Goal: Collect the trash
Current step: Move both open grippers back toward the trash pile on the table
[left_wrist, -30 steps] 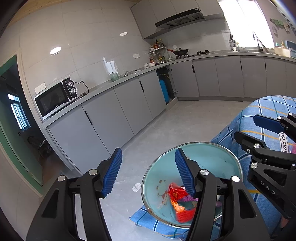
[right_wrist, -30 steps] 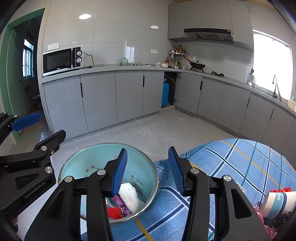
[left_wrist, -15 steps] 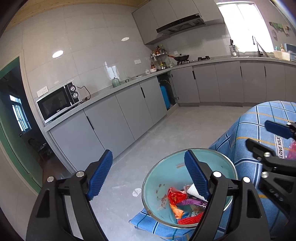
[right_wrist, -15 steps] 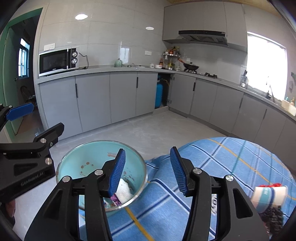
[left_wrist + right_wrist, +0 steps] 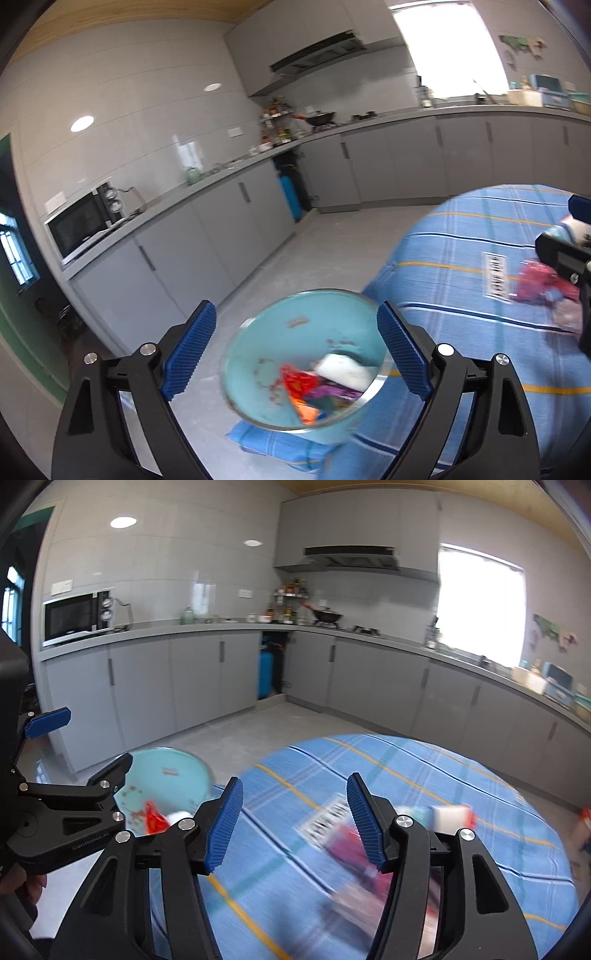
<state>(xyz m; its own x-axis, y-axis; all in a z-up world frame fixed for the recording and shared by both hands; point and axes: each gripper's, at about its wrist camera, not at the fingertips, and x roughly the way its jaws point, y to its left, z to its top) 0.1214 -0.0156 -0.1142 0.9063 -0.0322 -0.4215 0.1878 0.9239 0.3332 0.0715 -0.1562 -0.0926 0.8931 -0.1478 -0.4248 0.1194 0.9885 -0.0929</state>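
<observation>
While both grippers, left and right, have just been opening with nothing between the jaws, the remaining trash lies on the cloth right of the bowl, nearest the right gripper.

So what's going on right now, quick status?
Left gripper and right gripper both empty, jaws just opening. Bowl holds wrappers. Pink wrapper still on tablecloth. Nothing in the way.

Right tool open over blue cloth, jaws just widened, nothing between. Blurred wrappers and cup ahead right. Bowl with trash behind left tool.
</observation>
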